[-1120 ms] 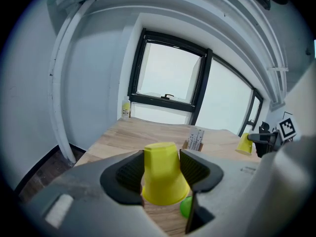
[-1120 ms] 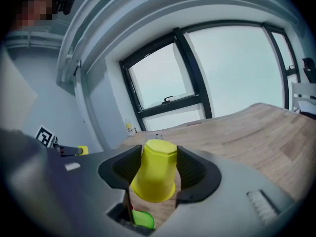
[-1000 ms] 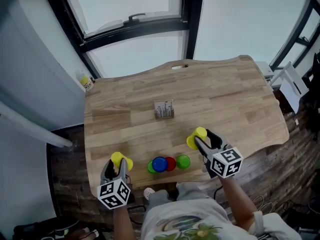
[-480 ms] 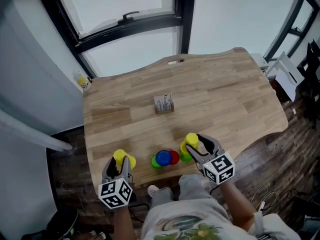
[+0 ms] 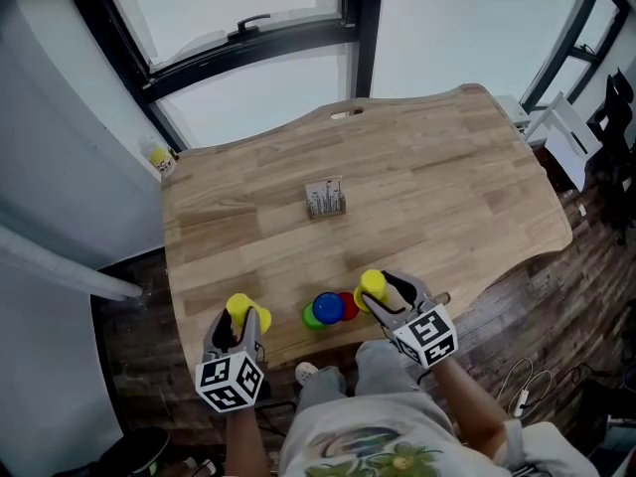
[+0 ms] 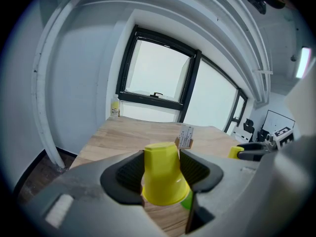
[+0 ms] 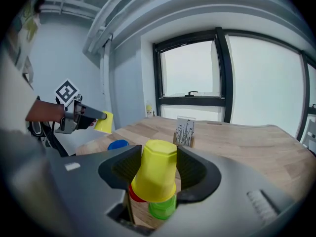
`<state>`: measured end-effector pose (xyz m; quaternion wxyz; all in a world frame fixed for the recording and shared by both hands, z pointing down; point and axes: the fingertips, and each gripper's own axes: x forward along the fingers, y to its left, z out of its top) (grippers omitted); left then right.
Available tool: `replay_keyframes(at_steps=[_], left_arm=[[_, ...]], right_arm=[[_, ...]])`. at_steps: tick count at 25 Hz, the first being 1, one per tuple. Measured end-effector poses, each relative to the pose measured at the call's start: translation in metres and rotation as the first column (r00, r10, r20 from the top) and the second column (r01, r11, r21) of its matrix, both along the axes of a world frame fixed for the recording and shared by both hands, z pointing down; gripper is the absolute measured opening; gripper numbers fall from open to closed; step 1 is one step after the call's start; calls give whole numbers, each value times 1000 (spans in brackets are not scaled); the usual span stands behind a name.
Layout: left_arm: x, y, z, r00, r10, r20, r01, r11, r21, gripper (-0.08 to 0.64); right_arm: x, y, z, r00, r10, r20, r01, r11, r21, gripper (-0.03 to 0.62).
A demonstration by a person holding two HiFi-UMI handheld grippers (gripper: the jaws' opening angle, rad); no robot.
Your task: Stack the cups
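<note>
Right gripper (image 5: 377, 292), clenched on a yellow cup (image 5: 372, 283), is brought leftward over the green cup (image 7: 163, 208), left gripper (image 5: 241, 322) is clamped on a second yellow cup (image 5: 238, 308), squared lowering is needed next

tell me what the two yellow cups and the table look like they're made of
The left yellow cup and right yellow cup: probably moulded plastic, going by the even saturated colour, faceted sides and dull sheen. The table: looks like wood, joined strips with visible grain, smooth pale finish; could be a veneer.
</note>
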<state>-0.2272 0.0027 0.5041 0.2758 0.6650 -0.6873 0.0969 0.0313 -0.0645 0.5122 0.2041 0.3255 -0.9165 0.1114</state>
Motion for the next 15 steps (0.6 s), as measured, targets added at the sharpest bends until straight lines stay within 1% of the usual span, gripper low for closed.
replay_keyframes(at_steps=[6, 15], left_arm=[[-1, 0, 0, 1000, 8, -4, -8, 1000, 1, 235], [-5, 5, 2, 1000, -4, -3, 4, 1000, -1, 235]], right_arm=[[-5, 5, 11, 999, -11, -30, 11, 1000, -7, 227], [-16, 11, 19, 995, -40, -88, 44, 998, 52, 227]])
